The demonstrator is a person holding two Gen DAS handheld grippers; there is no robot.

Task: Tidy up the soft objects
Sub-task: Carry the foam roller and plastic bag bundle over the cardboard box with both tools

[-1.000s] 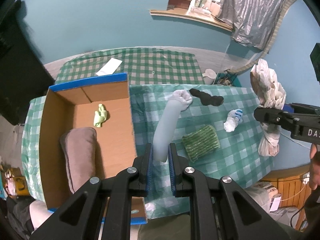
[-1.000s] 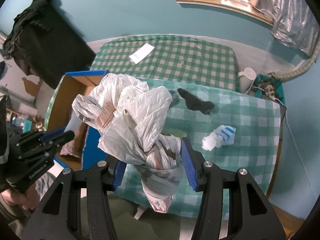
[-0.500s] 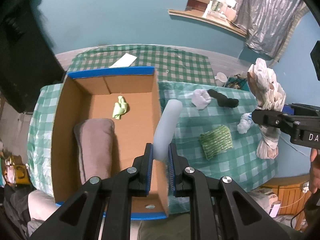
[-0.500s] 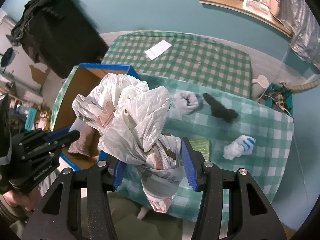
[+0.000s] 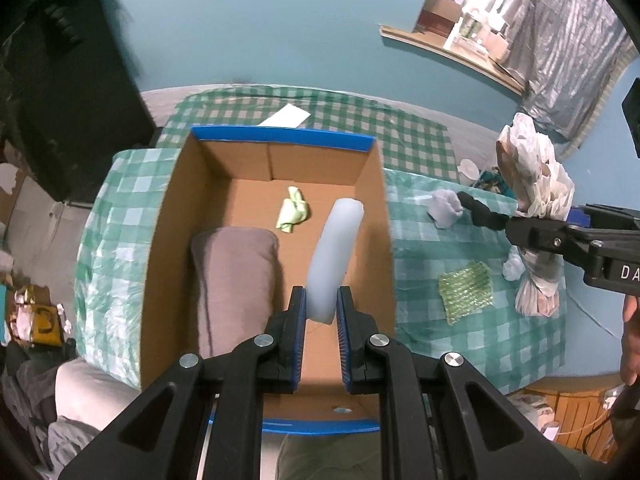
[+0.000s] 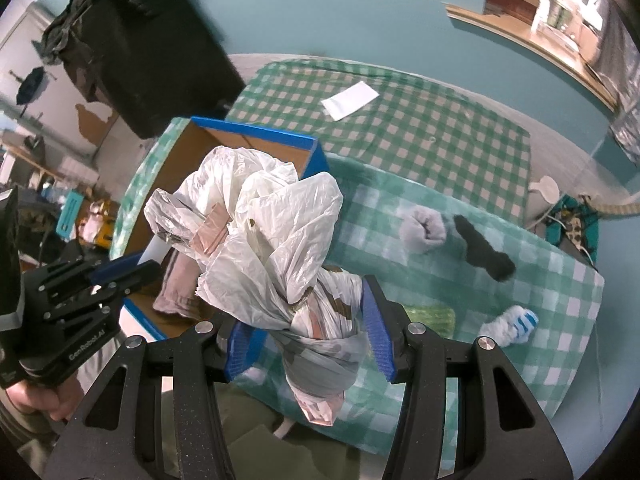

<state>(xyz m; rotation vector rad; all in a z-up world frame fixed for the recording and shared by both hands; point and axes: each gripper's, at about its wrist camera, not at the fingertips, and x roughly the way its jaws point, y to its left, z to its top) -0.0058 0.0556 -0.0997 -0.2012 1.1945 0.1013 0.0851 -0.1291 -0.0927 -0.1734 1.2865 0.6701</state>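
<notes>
Our left gripper [image 5: 321, 308] clamps the pale foam roll [image 5: 334, 256] over the cardboard box [image 5: 168, 216]; our right gripper [image 6: 306, 332] grips the plastic bag bundle [image 6: 276, 248].

Black tool [image 5: 321, 304] w/ blue pads, silver screws, white lettering, olive trousers

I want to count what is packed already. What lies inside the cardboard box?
Inside the cardboard box lie a grey-brown cushion and a small light green cloth. The pale blue foam roll and the left gripper cover part of the floor.
</notes>
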